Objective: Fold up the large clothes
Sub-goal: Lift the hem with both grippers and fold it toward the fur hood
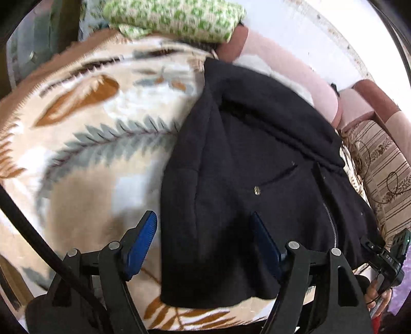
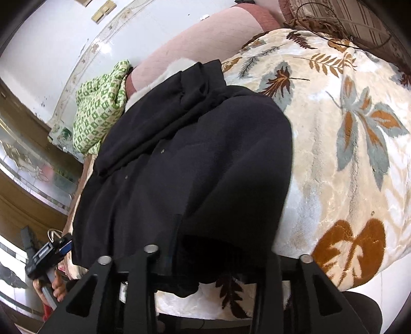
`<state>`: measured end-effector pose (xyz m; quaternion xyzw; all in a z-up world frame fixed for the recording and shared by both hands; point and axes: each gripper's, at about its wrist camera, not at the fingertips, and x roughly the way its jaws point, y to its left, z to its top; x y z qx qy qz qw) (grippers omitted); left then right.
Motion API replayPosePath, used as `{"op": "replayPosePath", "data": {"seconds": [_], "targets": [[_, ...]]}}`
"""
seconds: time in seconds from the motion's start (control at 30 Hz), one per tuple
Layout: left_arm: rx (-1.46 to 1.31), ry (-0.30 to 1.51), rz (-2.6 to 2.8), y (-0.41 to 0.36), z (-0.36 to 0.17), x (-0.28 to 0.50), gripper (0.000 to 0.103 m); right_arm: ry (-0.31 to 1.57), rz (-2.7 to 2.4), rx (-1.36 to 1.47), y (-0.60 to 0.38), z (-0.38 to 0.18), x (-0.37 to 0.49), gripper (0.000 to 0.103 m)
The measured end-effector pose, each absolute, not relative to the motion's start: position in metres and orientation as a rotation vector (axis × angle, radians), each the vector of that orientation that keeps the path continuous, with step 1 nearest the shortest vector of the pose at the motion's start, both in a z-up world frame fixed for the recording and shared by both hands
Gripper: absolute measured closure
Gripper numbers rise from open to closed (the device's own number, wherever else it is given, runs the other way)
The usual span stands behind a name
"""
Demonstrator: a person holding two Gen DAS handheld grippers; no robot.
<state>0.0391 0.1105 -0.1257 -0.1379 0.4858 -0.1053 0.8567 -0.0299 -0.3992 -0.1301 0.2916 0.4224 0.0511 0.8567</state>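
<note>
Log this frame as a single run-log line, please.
stage: fold in progress | garment: black jacket lying on leaf-print blanket | left gripper: open, over jacket edge | right gripper: fingertips hidden by jacket, state unclear

leaf-print blanket (image 1: 97, 144) | green patterned cloth (image 1: 177, 18) far end | pink headboard (image 1: 295, 72) | striped cushion (image 1: 382, 164)

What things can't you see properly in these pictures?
- Right gripper: in the right wrist view the black fleece coat covers its fingertips, so I cannot tell whether it is open or shut.
- Green-and-white patterned knitted cloth: blurred and cut off by the top edge in the left wrist view.
- Whatever lies under the cream leaf-print blanket: the blanket hides it in both views.
</note>
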Motion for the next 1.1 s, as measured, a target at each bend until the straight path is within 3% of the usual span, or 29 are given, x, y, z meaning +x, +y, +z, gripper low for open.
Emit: {"op": "replayPosePath", "data": {"seconds": [0.2,0.23,0.27,0.3,0.33,0.43,0.57,1.1], "targets": [[-0.253,1.062,-0.264,0.08,-0.145,0.035,0.024,0.922,0.083,0.623,-0.397,-0.137,-0.022,0.042],[-0.228,1.063,-0.272,0.075,-0.144,0.033,0.029,0.927,0.078,0.616,-0.394,-0.138,-0.021,0.041],[-0.217,1.062,-0.277,0.073,-0.142,0.032,0.051,0.931,0.068,0.603,-0.391,-0.139,-0.019,0.041],[-0.214,1.065,-0.264,0.072,-0.141,0.032,0.063,0.932,0.061,0.589,-0.388,-0.139,-0.019,0.041],[-0.216,1.07,-0.253,0.071,-0.139,0.032,0.069,0.93,0.055,0.574,-0.386,-0.139,-0.018,0.043],[-0.261,1.057,-0.244,0.077,-0.131,0.031,0.08,0.916,0.034,0.543,-0.38,-0.133,-0.016,0.072],[-0.297,0.989,-0.266,0.082,-0.103,0.028,0.082,0.875,0.058,0.585,-0.388,-0.115,-0.016,0.082],[-0.322,0.82,-0.276,0.068,-0.027,0.112,0.083,0.716,0.109,0.485,-0.369,-0.022,0.059,0.087]]}}
